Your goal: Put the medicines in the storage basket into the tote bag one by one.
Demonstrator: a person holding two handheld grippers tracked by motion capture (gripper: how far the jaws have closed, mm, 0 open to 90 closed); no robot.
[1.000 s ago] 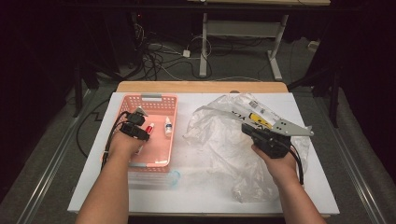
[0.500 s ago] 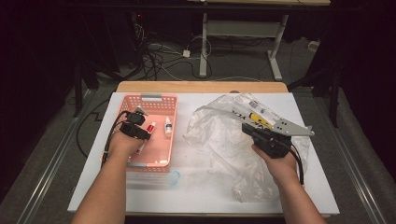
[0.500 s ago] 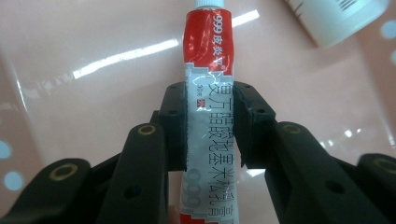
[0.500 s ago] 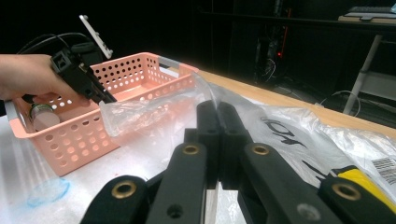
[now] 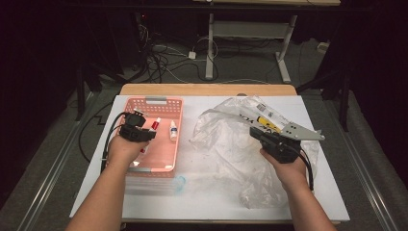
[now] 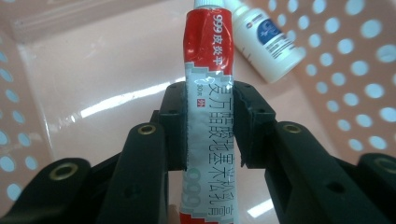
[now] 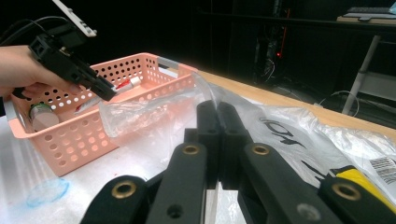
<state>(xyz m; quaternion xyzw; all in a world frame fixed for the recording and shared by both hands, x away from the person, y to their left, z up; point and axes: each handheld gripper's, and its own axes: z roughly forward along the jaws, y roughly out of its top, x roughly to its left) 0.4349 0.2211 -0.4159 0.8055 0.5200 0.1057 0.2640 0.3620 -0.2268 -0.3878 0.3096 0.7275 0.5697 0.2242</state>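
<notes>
**Left gripper lifts ointment tube from basket**

Left gripper (image 6: 209,123) clamps a red-and-white ointment tube (image 6: 210,88) over the pink basket (image 5: 169,103). A straight-up lift should best clear the basket walls on either side and the white dropper bottle (image 6: 266,39) just beyond its tip. Right gripper (image 7: 218,135), jaws pressed together, pinches the clear plastic bag (image 5: 231,144); open table lies between them.

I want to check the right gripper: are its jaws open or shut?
Shut. In the right gripper view the two black jaws of the right gripper meet with no gap, over the plastic bag; whether they pinch it, cannot tell.
</notes>
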